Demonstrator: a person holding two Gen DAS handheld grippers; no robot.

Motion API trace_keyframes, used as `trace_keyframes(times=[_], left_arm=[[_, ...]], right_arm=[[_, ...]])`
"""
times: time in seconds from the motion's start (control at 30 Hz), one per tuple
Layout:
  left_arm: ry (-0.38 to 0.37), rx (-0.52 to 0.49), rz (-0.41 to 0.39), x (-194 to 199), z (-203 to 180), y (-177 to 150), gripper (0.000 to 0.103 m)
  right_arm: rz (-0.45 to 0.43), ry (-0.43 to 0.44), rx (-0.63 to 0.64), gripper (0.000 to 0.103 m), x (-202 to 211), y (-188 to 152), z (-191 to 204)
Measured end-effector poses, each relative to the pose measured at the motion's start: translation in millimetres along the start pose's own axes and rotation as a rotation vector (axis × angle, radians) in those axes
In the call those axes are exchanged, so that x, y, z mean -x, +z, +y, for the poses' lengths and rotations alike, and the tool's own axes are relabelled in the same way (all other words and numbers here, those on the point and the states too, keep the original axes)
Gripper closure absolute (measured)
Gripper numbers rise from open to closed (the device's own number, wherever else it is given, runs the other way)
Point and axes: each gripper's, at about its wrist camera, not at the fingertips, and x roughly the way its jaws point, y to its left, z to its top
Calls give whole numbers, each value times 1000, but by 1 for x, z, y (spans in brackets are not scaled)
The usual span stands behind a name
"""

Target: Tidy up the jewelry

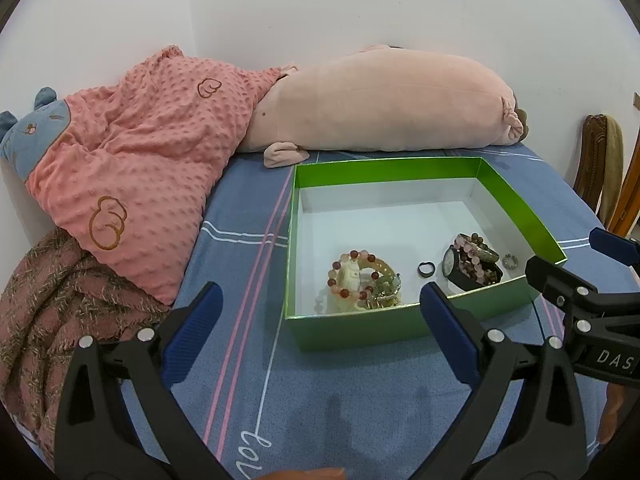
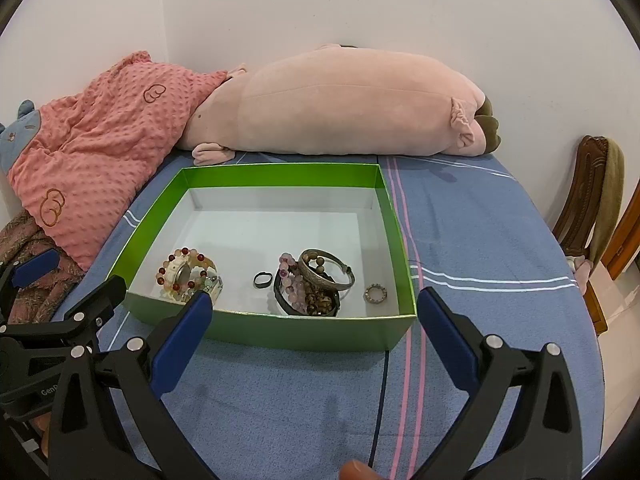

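**A:** Both tongs are spread wide and holding nothing, left tongs [image 1: 318,334] and right tongs [image 2: 316,330] hovering just off the near wall of the green box [image 2: 276,330] on the bed [image 2: 480,240]. All the jewelry sits inside, along the box's near edge.

**B:** My guess at the risk: thin glossy cardboard on a soft woven sheet, so a nudge could slide it. The beaded bracelets [image 2: 186,274] by the near left corner are round and tangled; grab one, drag the pile. Same for the metal bangle heap [image 2: 316,284].

**A:** The dark ring [image 2: 262,280] and the small ring [image 2: 375,293] by the near right corner lie flat, so the ribbed pads might skate off.
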Motion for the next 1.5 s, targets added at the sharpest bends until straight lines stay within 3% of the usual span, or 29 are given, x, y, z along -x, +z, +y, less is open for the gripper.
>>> trace_keyframes(times=[1.5], left_arm=[[-14,8,26,-4,2,-2,3]], right_arm=[[4,-2,1,1,0,-1,1]])
